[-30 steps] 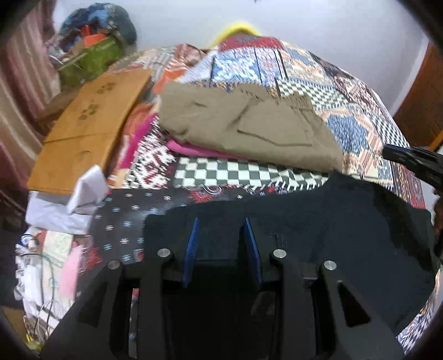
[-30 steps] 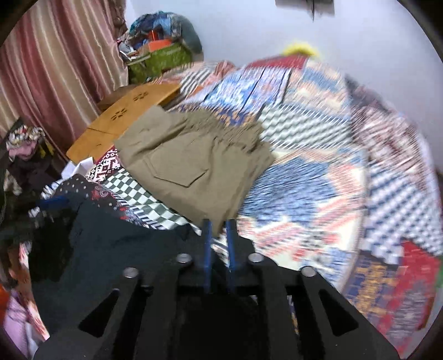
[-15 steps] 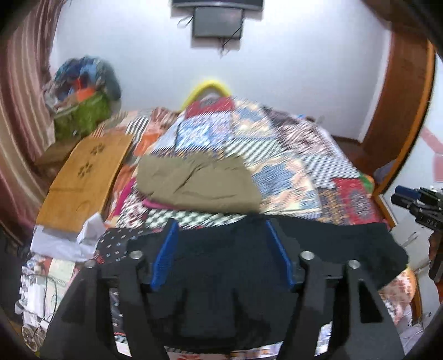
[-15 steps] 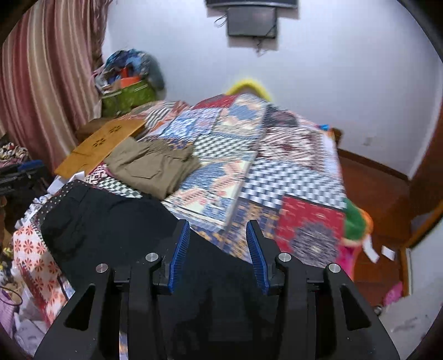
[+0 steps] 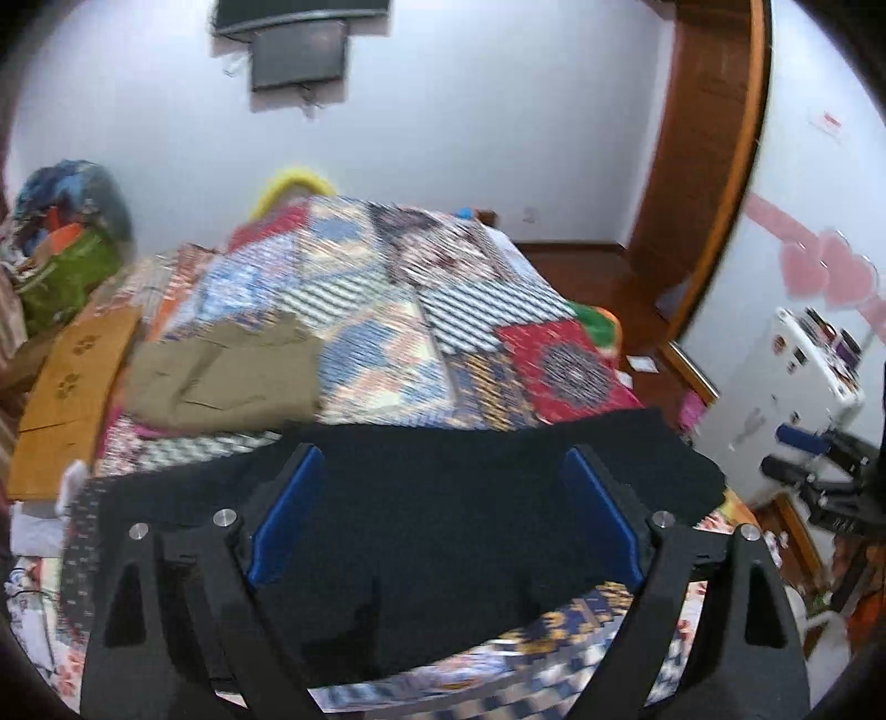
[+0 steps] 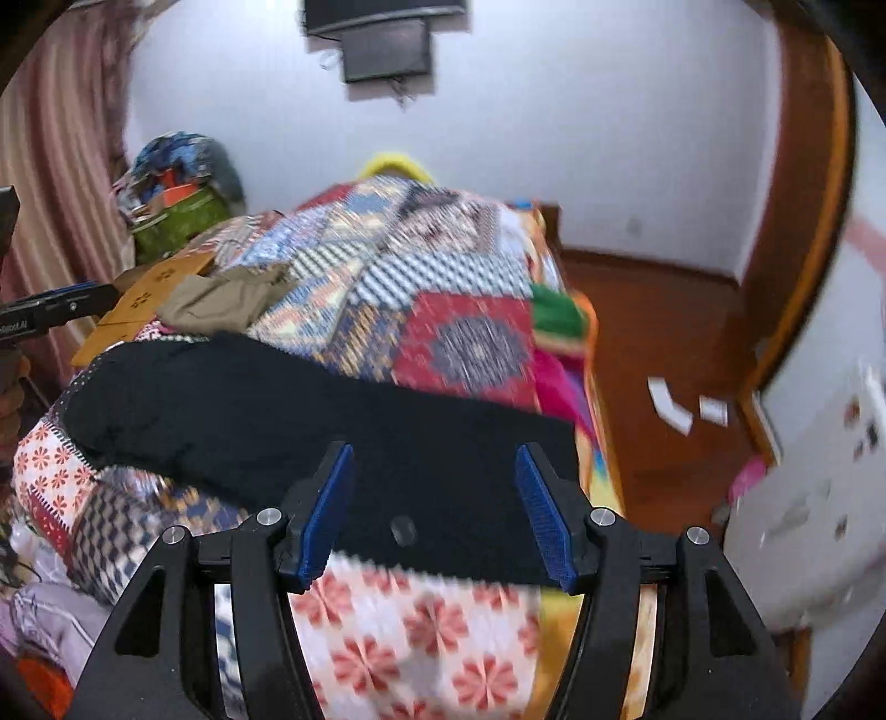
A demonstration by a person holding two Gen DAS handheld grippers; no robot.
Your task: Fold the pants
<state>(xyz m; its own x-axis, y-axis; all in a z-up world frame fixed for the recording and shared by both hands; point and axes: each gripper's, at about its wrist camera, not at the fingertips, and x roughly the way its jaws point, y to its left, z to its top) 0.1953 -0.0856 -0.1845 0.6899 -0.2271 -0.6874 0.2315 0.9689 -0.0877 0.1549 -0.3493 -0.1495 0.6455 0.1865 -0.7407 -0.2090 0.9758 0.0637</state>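
The left gripper stands with its blue-padded jaws spread wide and nothing between them. It is held above the near edge of the bed and looks forward and slightly down along its fingers. Directly under and ahead of its fingertips lie the black pants, spread flat across the near side of the patchwork quilt; no contact between pads and cloth is visible.

The right gripper is likewise wide apart and empty, held above the right end of the same pants, near the bed's right corner, looking forward and down. The dark cloth runs from between its fingers off to its left. A small dark button or rivet shows on the fabric just ahead of its jaws.

Each tool appears at the edge of the other's view: the right one far to the left gripper's right, the left one far to the right gripper's left.

Beyond the black pants, ahead and left of both grippers, rests a folded olive garment. Further left lies a wooden board. A dark screen hangs on the far wall.
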